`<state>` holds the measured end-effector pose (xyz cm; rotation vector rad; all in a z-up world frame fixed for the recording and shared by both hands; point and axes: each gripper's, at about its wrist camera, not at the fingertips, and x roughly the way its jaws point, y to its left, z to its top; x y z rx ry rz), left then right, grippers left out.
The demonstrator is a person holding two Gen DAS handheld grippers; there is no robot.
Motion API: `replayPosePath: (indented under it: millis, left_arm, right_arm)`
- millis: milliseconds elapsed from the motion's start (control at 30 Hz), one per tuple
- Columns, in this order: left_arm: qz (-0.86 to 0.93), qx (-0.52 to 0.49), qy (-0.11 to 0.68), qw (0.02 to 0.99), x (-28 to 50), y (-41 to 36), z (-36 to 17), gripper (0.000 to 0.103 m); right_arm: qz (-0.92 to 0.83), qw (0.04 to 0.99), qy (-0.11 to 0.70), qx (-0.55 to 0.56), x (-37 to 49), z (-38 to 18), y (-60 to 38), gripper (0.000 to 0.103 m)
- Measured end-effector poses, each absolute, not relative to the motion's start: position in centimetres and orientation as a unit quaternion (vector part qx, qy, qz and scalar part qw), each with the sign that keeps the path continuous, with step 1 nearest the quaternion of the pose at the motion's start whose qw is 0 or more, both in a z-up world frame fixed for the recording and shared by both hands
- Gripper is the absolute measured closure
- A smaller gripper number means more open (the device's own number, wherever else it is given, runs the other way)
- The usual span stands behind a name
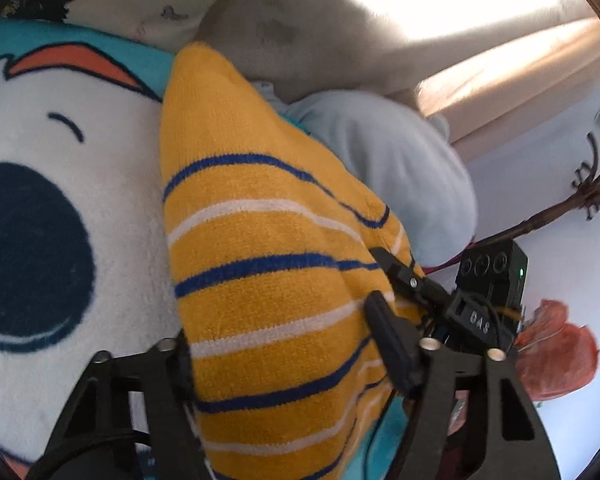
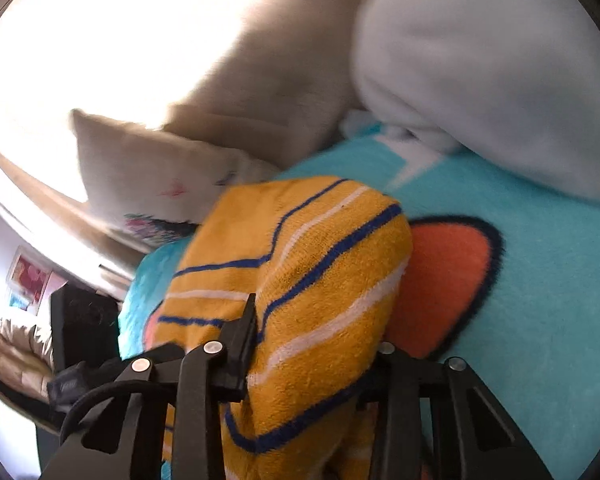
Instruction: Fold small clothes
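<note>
A small yellow knit garment with blue and white stripes (image 1: 260, 272) is held up between both grippers over a teal cartoon blanket (image 1: 52, 216). My left gripper (image 1: 284, 344) is shut on the garment's near edge; cloth fills the gap between its fingers. In the left wrist view the right gripper (image 1: 400, 280) pinches the garment's far right edge. In the right wrist view the garment (image 2: 300, 288) bunches between the fingers of my right gripper (image 2: 316, 344), which is shut on it. The blanket (image 2: 540, 280) lies underneath.
A pale blue garment (image 1: 388, 168) lies beyond the yellow one and also shows in the right wrist view (image 2: 480, 60). A cream pillow (image 2: 148, 168) and a wooden bed frame (image 1: 512, 76) sit behind. The wall has a red flower decal (image 1: 552, 360).
</note>
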<state>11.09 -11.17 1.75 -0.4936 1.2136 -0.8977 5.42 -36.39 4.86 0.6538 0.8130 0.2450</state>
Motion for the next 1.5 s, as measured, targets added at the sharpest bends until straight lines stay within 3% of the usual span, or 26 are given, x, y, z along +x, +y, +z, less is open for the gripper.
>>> replayPosePath:
  millis: [200, 367, 533, 667, 800, 933, 1167, 1267, 1500]
  left_arm:
    - [-0.392, -0.202, 0.516, 0.734, 10.8, -8.9, 5.4, 0.036]
    - [-0.313, -0.17, 0.521, 0.775, 11.4, -6.5, 4.2, 0.036]
    - [-0.276, -0.151, 0.53, 0.787, 11.1, -5.1, 2.4, 0.036]
    - [-0.275, -0.164, 0.499, 0.806, 9.7, -3.5, 5.0, 0.036]
    - [-0.283, -0.179, 0.472, 0.816, 7.9, -2.6, 6.9, 0.036]
    - [-0.273, -0.163, 0.477, 0.819, 6.8, -3.6, 5.6, 0.036]
    - [-0.25, -0.149, 0.511, 0.809, 6.8, -4.1, 2.5, 0.035]
    - [-0.248, -0.151, 0.501, 0.815, 6.3, -3.3, 3.2, 0.035]
    - [-0.217, -0.142, 0.472, 0.843, 3.6, -1.0, 5.0, 0.035]
  right_arm:
    - [0.179, 0.87, 0.344, 0.304, 6.0, 8.9, -32.6, 0.065]
    - [0.166, 0.86, 0.371, 0.308, 7.9, 6.2, -31.3, 0.064]
    - [0.106, 0.872, 0.398, 0.263, 7.7, 3.0, -30.4, 0.047]
    - [0.091, 0.892, 0.369, 0.245, 5.7, 5.7, -30.7, 0.047]
    - [0.104, 0.912, 0.33, 0.221, 4.5, 8.9, -29.9, 0.06]
    - [0.118, 0.91, 0.341, 0.205, 6.1, 8.6, -28.1, 0.064]
    - [0.059, 0.895, 0.397, 0.194, 7.4, 4.3, -28.9, 0.063]
    - [0.044, 0.897, 0.386, 0.211, 6.1, 4.8, -30.5, 0.055]
    - [0.06, 0.92, 0.3, 0.246, 1.1, 9.5, -31.9, 0.054]
